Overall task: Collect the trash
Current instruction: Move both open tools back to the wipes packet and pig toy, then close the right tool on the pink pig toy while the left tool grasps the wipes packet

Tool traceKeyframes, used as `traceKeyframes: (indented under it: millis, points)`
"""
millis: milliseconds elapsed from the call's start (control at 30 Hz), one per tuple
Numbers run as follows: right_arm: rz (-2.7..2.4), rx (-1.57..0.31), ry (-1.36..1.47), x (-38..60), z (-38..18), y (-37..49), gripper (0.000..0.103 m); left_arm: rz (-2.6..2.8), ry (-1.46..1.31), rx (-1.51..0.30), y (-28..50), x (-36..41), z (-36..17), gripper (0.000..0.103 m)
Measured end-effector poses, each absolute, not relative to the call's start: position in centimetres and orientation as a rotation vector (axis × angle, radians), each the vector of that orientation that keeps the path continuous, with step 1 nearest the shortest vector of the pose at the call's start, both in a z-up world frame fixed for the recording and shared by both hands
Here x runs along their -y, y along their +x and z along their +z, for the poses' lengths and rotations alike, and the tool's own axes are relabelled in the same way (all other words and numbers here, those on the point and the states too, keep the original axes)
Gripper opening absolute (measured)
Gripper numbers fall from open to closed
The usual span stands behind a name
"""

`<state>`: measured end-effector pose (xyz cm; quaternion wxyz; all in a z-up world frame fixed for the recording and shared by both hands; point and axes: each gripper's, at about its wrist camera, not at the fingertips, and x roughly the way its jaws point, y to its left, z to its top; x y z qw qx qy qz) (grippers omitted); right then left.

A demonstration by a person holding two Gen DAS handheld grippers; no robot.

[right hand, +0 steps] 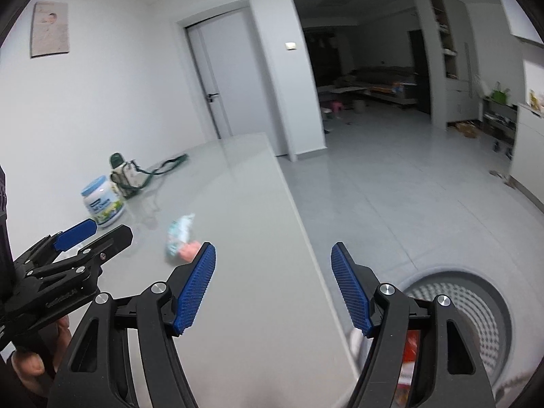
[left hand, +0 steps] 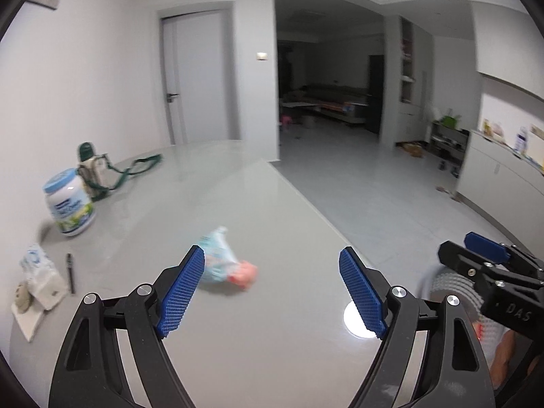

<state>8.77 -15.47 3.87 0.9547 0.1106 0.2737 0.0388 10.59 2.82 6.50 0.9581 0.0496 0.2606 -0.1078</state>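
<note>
Wrapper [left hand: 226,265], crumpled, pale blue with a pink end, is seen lying on the grey surface [left hand: 272,210], just ahead of the left hand-held gripper [left hand: 272,292], whose jaws are spread wide and empty. The right hand-held gripper [right hand: 273,289] is likewise released, held over the surface edge, with nothing between its pads. A round bin [right hand: 476,306] is shown on the floor beside the surface, below the right gripper; red and white trash is visible inside. A jar [left hand: 69,202] and a bottle [left hand: 90,166] are placed near the wall.
</note>
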Motion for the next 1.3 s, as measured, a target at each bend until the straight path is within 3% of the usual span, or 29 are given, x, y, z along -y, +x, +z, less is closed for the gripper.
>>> traceKeyframes:
  millis: [467,900,1300]
  points:
    - [0.250,-0.583,0.122,7.0,6.6,20.0,0.071,0.002,0.065,-0.528,17.9,-11.6,7.4,0.080]
    - [0.317,-0.848,-0.005,2.2,-3.7,25.3,0.071,0.033,0.057,-0.643,21.2,-13.3,1.6,0.080]
    - [0.342,-0.932,-0.134,-0.9,-8.0,28.0,0.071,0.025,0.023,-0.708,22.7,-14.1,-1.0,0.080]
